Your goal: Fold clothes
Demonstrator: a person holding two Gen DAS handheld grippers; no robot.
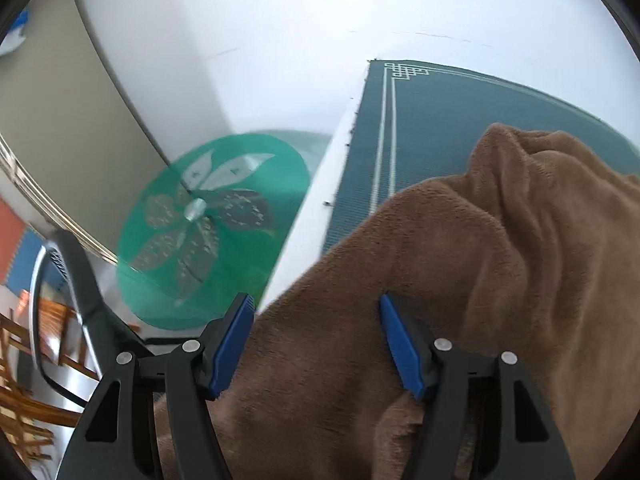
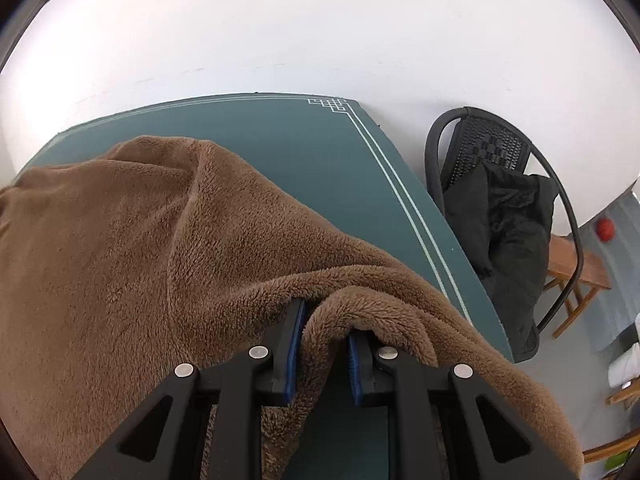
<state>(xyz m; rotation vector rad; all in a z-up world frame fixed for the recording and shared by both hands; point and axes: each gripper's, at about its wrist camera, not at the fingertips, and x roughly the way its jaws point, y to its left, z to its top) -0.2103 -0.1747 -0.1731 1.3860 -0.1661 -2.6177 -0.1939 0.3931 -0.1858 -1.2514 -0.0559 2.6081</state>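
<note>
Garment: a brown fleece garment (image 2: 160, 232) is heaped on the teal counter (image 2: 304, 148), draped over its near edge.
Right gripper (image 2: 322, 344): its fingers (image 2: 294, 348) are pinched tight on a raised fold of the fleece.
Left gripper (image 1: 316, 344): its fingers (image 1: 234, 344) are spread wide, fleece lying between them ungripped.
Surroundings: a black chair (image 2: 492, 184) is seen beside the counter; a green disc (image 1: 212, 220) past its other edge.

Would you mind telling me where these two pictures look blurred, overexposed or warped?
Left wrist view: the green disc is motion-smeared, the wall blown out. Right wrist view: sharp, the brown fleece shows its pile; fisheye bends the table edges in both.
</note>
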